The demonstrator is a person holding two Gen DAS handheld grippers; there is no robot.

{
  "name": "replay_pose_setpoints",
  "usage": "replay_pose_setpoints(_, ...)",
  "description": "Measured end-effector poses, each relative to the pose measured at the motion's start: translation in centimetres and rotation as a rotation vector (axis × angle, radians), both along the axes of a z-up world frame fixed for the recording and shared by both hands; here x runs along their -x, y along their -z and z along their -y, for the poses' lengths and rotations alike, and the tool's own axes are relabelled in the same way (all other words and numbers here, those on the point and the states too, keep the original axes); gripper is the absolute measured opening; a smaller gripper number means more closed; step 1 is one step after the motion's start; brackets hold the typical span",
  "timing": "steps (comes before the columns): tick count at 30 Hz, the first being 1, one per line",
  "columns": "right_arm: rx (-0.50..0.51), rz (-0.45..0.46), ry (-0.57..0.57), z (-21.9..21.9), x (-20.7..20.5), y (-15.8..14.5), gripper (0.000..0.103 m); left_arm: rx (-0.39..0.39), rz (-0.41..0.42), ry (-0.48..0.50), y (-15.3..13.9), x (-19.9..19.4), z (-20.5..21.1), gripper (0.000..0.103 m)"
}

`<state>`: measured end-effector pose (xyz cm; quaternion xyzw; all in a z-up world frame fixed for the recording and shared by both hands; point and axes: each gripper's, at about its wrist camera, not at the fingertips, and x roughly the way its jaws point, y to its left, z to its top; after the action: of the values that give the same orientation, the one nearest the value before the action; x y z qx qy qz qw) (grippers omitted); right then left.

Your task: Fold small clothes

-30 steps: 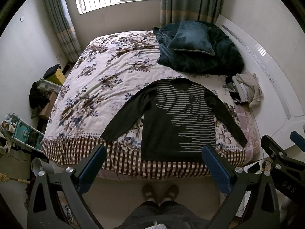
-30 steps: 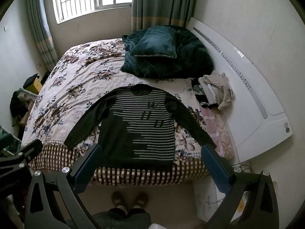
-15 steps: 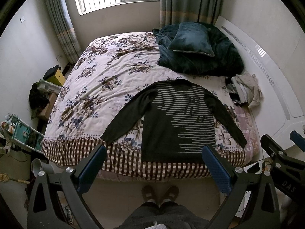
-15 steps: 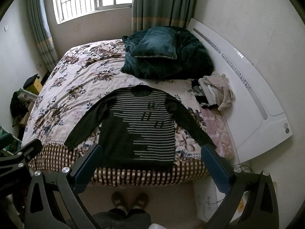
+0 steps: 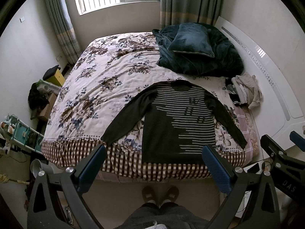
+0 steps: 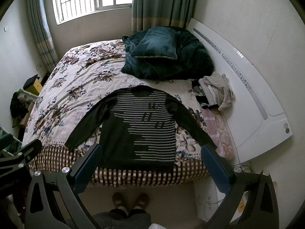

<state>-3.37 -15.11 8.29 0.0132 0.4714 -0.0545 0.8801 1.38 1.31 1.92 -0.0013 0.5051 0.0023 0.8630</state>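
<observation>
Sweater [image 5: 177,126] flat on bed [image 5: 99,87], sleeves spread, collar at 12 o'clock, hem at bed edge. Long axis runs 6–12. Left gripper [image 5: 154,164] and right gripper [image 6: 150,162] both agape, empty, above hem; right more centred.

I see sweater [image 5: 171,126] flat on bed [image 5: 95,95] nr front edge; pillow [image 5: 190,40] behind it, clothes pile [image 5: 246,91] to its right.

The left tongs [image 5: 153,165] and right tongs [image 6: 150,163] hang wide apart above the bed's [image 5: 118,158] near edge, nothing between them and the sweater [image 5: 177,122]. Bare quilt [image 5: 99,87] lies left; a clothes heap [image 5: 246,91] and dark blanket [image 5: 200,57] crowd the right and far side.
</observation>
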Motion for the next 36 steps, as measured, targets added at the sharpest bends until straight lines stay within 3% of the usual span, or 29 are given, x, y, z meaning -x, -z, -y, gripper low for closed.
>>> replay_pose_setpoints(8,0.0,0.001,0.001,-0.1,0.0,0.2,0.103,0.007,-0.004,0.004,-0.2,-0.8,0.0,0.103)
replay_pose_setpoints(11,-0.004,-0.001,0.007,-0.3,-1.2,-0.2,0.103,-0.011,0.034,-0.004,0.2,-2.1,0.2,0.103)
replay_pose_setpoints(15,-0.047,-0.012,0.076,1.1,-3.4,2.2,0.103,-0.041,0.066,0.0,3.0,-5.8,0.8,0.103)
replay_pose_setpoints(21,-0.056,-0.067,0.287,7.2,-7.0,11.1,0.103,-0.081,0.041,0.019,9.6,-11.9,2.5,0.103)
replay_pose_setpoints(26,-0.102,-0.118,0.49,16.0,-9.6,20.1,0.103,-0.116,-0.057,0.003,17.3,-17.7,5.4,0.103)
replay_pose_setpoints(32,-0.215,-0.205,0.743,29.5,-11.7,34.8,0.103,-0.199,-0.135,-0.031,27.2,-24.5,11.5,0.103)
replay_pose_setpoints(36,-0.315,-0.281,0.892,38.2,-12.7,46.3,0.103,-0.22,-0.207,-0.045,33.6,-28.3,15.0,0.103)
